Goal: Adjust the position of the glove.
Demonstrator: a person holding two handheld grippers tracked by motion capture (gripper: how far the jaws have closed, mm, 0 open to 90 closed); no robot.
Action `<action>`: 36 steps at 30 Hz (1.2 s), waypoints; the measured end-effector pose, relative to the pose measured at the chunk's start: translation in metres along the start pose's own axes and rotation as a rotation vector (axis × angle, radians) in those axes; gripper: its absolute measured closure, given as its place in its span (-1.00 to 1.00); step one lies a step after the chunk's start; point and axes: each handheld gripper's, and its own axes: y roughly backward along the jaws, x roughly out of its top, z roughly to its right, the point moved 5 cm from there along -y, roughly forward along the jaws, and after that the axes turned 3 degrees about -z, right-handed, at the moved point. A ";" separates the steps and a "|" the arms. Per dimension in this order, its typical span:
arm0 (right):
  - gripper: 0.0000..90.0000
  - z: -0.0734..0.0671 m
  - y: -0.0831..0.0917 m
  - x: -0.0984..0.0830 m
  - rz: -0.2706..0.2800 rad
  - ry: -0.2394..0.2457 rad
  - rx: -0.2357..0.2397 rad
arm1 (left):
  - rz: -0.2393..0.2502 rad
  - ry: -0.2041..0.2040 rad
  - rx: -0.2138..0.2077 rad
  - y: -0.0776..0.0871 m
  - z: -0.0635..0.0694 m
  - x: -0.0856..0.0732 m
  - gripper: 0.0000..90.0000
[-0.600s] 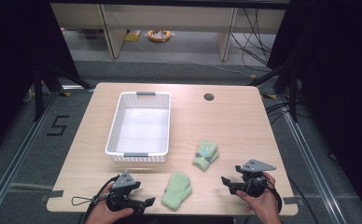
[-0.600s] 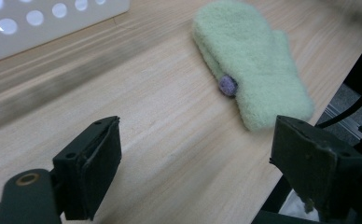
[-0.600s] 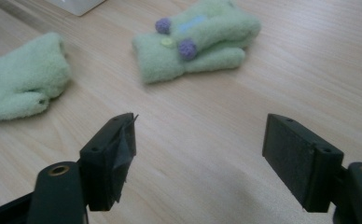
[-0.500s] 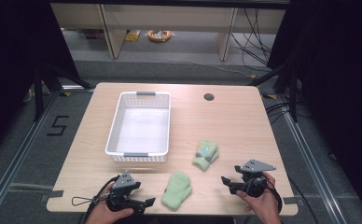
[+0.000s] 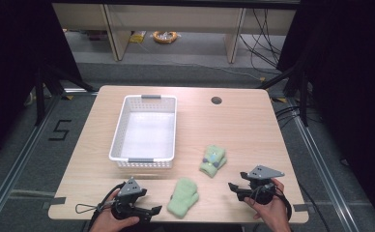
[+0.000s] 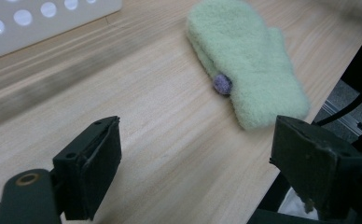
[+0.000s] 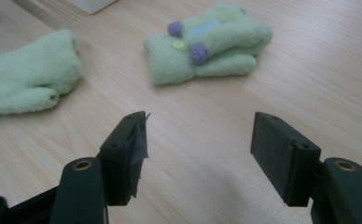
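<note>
Two pale green fleece mittens lie on the wooden table. The plain mitten (image 5: 184, 195) (image 6: 249, 74) (image 7: 27, 72) rests near the front edge, a purple pompom at its side. The mitten with purple pompoms (image 5: 213, 160) (image 7: 207, 42) lies farther back and to the right. My left gripper (image 5: 155, 210) (image 6: 195, 135) is low at the front edge, pointing right at the plain mitten, jaws open and empty. Pointing left from the front right is my right gripper (image 5: 234, 187) (image 7: 200, 121), also open, with bare table between its jaws and both mittens ahead of it.
A white perforated basket (image 5: 144, 130) (image 6: 39, 23) stands empty at the middle left of the table. A round cable hole (image 5: 216, 100) sits near the back edge. The table's front edge (image 5: 214, 220) runs close under both hands.
</note>
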 end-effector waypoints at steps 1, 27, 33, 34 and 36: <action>-0.16 -0.002 0.000 0.000 -0.010 -0.009 0.012 | 0.000 0.004 -0.010 0.000 0.001 0.000 -0.65; 0.42 -0.056 -0.028 0.046 0.030 0.148 0.205 | 0.024 -0.002 -0.060 -0.015 0.026 0.008 -0.39; 0.52 -0.069 -0.044 0.055 0.000 0.196 0.240 | 0.037 -0.018 -0.067 -0.024 0.034 0.010 -0.26; 0.54 -0.071 -0.047 0.057 -0.003 0.214 0.239 | 0.027 -0.024 -0.067 -0.025 0.035 0.010 -0.23; 0.54 -0.074 -0.052 0.058 -0.020 0.211 0.239 | 0.010 -0.043 -0.064 -0.027 0.036 0.010 -0.18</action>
